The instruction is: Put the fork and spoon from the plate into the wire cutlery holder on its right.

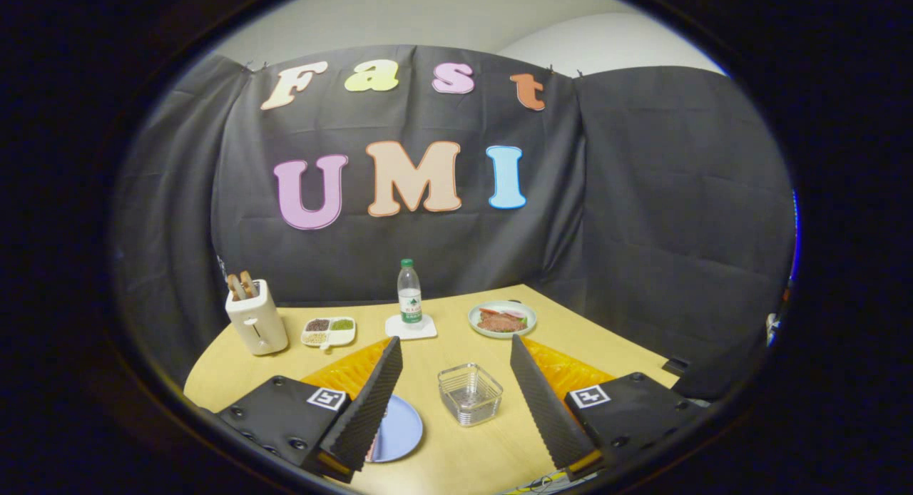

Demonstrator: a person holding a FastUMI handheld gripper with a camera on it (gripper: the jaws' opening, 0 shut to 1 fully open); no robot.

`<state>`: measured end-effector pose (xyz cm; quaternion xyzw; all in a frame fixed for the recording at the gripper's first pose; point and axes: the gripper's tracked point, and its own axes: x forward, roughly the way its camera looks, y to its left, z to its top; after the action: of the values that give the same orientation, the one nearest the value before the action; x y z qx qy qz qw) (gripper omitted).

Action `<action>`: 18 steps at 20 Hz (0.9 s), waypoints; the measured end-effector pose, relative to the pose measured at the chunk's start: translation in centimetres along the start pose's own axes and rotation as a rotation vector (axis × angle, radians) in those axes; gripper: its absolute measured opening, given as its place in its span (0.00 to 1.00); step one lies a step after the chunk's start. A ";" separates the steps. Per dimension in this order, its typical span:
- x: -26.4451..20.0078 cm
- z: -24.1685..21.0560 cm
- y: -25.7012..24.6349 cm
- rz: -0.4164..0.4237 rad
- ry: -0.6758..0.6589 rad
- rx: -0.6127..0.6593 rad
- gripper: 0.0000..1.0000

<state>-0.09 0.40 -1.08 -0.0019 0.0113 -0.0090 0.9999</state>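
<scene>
The gripper (456, 402) hangs above the table (456, 466), fingers spread wide and holding nothing. The wire cutlery holder (469, 393) stands between them; the blue plate (399, 431) lies half hidden behind the left finger (367, 409), its cutlery hardly visible. A blind reach there risks knocking fork or spoon off.

Hand-held gripper (456, 381): fingers spread wide, holding nothing, above a pale wooden bench (456, 452). Square wire cutlery holder (469, 393): upright on the bench between the fingers. Round blue plate (398, 429): partly hidden behind the left finger. Beyond: cream toaster (256, 319) with bread slices, divided white dish of grains (328, 332), clear plastic bottle (409, 292) on a white coaster (411, 327), round plate of food (502, 318).
</scene>
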 end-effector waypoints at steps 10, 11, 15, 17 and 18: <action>0.5 -1.5 0.7 0.038 0.044 -0.018 0.97; 0.7 -1.9 0.8 0.042 0.052 -0.023 0.97; 1.5 -2.6 1.1 0.065 0.090 -0.066 0.97; 2.0 -2.7 1.6 0.079 0.101 -0.069 0.97; 2.3 -2.7 1.9 0.087 0.107 -0.065 0.97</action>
<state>2.14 2.24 -3.87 -0.0332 0.0648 0.0347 0.9967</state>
